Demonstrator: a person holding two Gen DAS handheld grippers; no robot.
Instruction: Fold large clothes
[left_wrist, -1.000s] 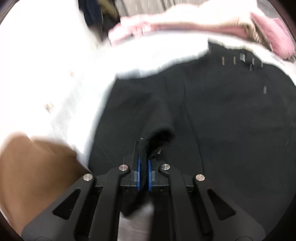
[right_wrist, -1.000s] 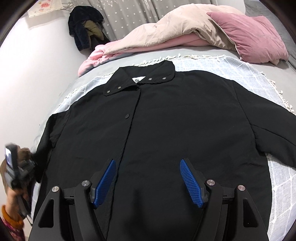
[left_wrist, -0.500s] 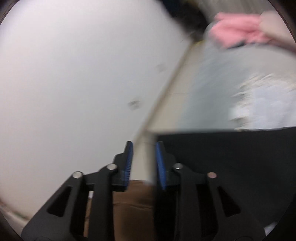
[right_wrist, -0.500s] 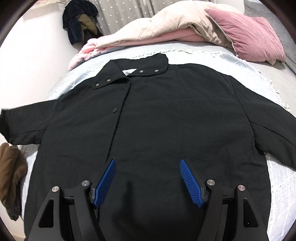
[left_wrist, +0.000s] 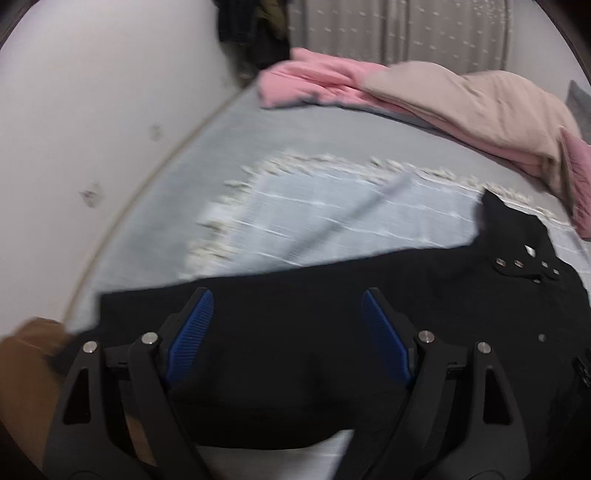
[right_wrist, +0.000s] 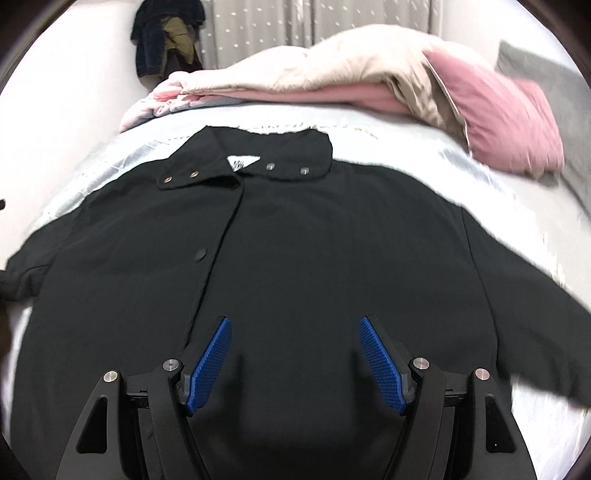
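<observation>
A large black snap-button jacket (right_wrist: 314, 251) lies front up and spread flat on the bed, collar (right_wrist: 251, 162) toward the far side, both sleeves stretched out sideways. My right gripper (right_wrist: 295, 325) is open and empty, hovering over the jacket's lower front. In the left wrist view my left gripper (left_wrist: 286, 299) is open and empty above the jacket's left sleeve (left_wrist: 258, 332), whose cuff end lies near the bed's left edge. The collar shows at the right there (left_wrist: 517, 243).
A light fringed throw (left_wrist: 314, 218) covers the grey bed under the jacket. A pink and beige duvet (right_wrist: 332, 74) and a pink pillow (right_wrist: 506, 118) are piled at the head. A white wall (left_wrist: 74, 147) runs along the left. A brown garment (left_wrist: 26, 369) lies beside the cuff.
My left gripper let go of the left sleeve, opened wide and swung back over it. The sleeve now lies stretched out flat. My right gripper stayed open and moved slightly forward.
</observation>
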